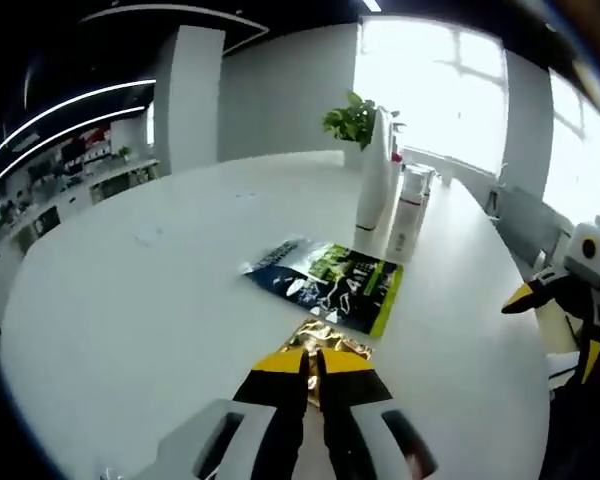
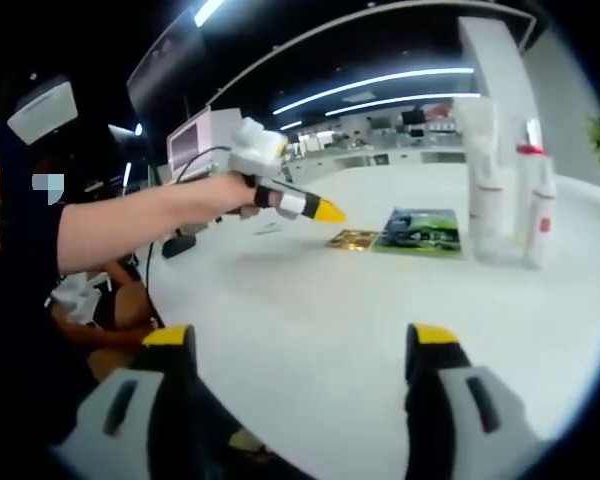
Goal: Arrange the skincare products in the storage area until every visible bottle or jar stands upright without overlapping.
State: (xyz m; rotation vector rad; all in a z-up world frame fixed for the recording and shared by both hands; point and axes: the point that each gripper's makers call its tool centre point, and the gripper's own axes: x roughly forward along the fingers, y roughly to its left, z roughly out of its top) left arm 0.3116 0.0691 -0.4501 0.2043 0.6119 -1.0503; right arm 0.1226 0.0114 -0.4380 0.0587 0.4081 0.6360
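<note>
An open-plan office or showroom: a big white table (image 1: 160,300) under long ceiling light strips (image 2: 375,82), a potted plant (image 1: 352,122) at its far edge by bright windows (image 1: 430,85), and display shelves (image 2: 380,135) along the back wall.

1. Table (image 1: 130,300) has two flat packets lying on it, the sachet (image 1: 325,343) touching the pouch (image 1: 330,283).
2. Bottles (image 1: 392,195) stand upright just beyond the pouch, close together, maybe three.
3. Plant (image 1: 352,122) sits behind the bottles, near the table's far edge.
</note>
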